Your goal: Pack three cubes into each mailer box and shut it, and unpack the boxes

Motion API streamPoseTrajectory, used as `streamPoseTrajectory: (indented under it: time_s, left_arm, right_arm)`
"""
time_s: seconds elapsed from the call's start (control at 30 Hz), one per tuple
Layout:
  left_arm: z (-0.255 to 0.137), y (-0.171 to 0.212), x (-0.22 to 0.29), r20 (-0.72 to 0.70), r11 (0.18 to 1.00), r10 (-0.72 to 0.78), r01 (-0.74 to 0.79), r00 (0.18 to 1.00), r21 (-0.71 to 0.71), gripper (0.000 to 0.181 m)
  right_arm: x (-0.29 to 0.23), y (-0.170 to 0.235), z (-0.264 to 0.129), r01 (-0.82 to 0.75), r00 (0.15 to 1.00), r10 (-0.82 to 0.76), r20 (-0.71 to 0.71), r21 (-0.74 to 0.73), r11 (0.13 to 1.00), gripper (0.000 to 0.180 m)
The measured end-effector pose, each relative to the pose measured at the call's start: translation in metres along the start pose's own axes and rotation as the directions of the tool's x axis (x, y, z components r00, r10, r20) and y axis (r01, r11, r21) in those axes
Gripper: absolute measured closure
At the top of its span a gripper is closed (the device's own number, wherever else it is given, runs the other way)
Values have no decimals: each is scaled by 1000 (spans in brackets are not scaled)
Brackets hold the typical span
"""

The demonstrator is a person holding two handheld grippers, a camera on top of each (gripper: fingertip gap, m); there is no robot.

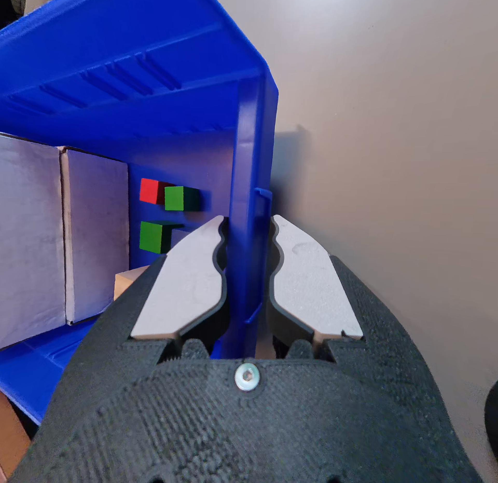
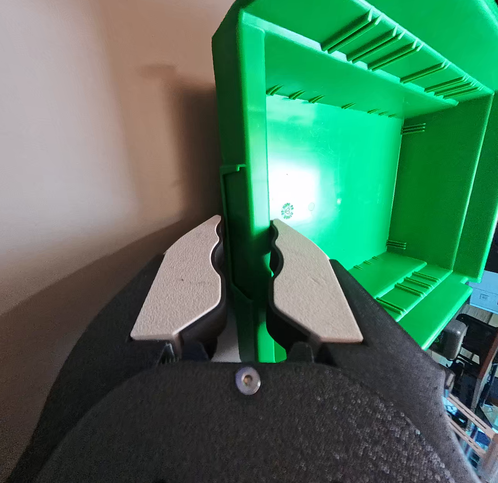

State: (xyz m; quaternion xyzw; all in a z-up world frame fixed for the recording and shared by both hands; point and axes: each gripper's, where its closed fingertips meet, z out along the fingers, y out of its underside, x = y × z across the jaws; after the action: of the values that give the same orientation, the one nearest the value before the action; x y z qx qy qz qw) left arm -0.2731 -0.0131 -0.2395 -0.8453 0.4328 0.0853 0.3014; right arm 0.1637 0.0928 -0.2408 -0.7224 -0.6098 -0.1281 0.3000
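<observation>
Gripping the wall of a blue bin [image 1: 242, 173], the left gripper [image 1: 248, 222] was closed narrow on its rim; the right gripper [image 2: 246, 223] clamped the edge of an empty green bin [image 2: 336, 160] the same way. Inside the blue bin a white mailer box [image 1: 94, 232] lay at 9 o'clock, with a red cube [image 1: 148, 191] and two green cubes [image 1: 173, 198] loose beside it — a tilt or a slipping pinch could let them slide or spill.
</observation>
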Motion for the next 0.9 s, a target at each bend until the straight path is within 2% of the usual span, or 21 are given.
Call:
streamPoseTrajectory:
  time_s: [0.2,0.43,0.53,0.67,0.83,0.9]
  left_arm:
    - [1,6,-7,1,1000,-8,8,1000,6,153]
    - [1,10,-13,6,1000,-14,14,1000,17,153]
    - [1,11,-15,18,999,-13,12,1000,29,151]
    - [-2,13,-19,35,998,-39,37,999,58,143]
    - [-40,-6,-41,10,973,-119,115,993,202,136]
    - [-54,-6,-73,76,969,-152,133,986,207,129]
  right_arm:
    - [13,21,3,40,999,-40,-1,-65,997,148]
    - [18,24,3,0,998,-2,-56,-50,999,145]
    - [11,-4,-12,-106,992,114,-56,130,986,125]
    - [-3,-62,-52,-274,957,286,45,467,841,125]
    - [-25,-96,-72,-322,941,311,129,620,716,128]
    - [-34,-108,-72,-345,935,306,177,647,680,131]
